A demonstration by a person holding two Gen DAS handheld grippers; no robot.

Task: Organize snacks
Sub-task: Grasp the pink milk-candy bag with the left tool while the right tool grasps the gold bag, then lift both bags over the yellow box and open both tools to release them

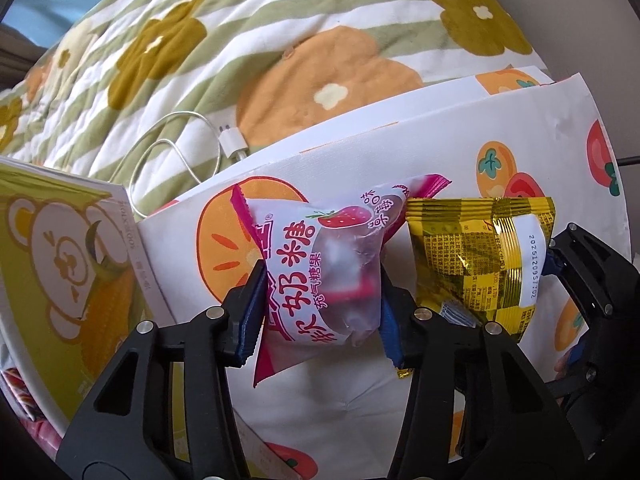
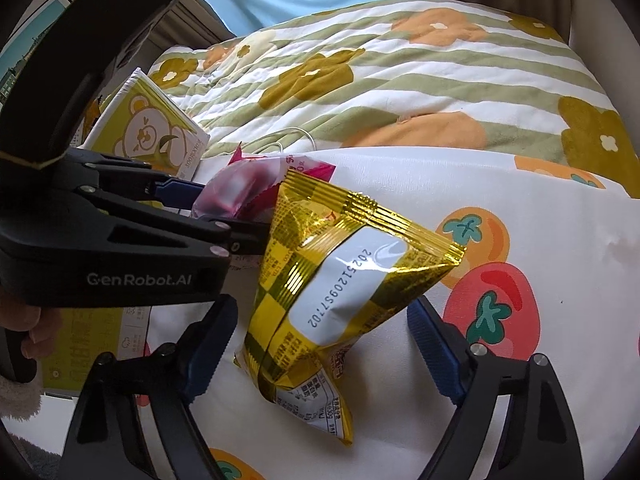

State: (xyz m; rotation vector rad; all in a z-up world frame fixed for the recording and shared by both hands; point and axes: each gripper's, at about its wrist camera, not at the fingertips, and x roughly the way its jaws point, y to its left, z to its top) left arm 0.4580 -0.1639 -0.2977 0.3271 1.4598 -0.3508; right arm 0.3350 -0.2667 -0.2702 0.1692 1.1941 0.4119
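Two grippers at work over a white fruit-print sheet. Left gripper clamped tight on pink packet, blue pads denting its sides; packet upright between them. Right gripper half spread around gold packet; both pads stand clear of the foil, no grip seen. Gold packet rests tilted on the sheet, just right of the pink one, edges close or touching, cannot tell which. Left gripper's body sits directly left of gold packet in the right wrist view, crowding that side. Bear-print box lies left of the sheet. White cable behind, on striped flower quilt
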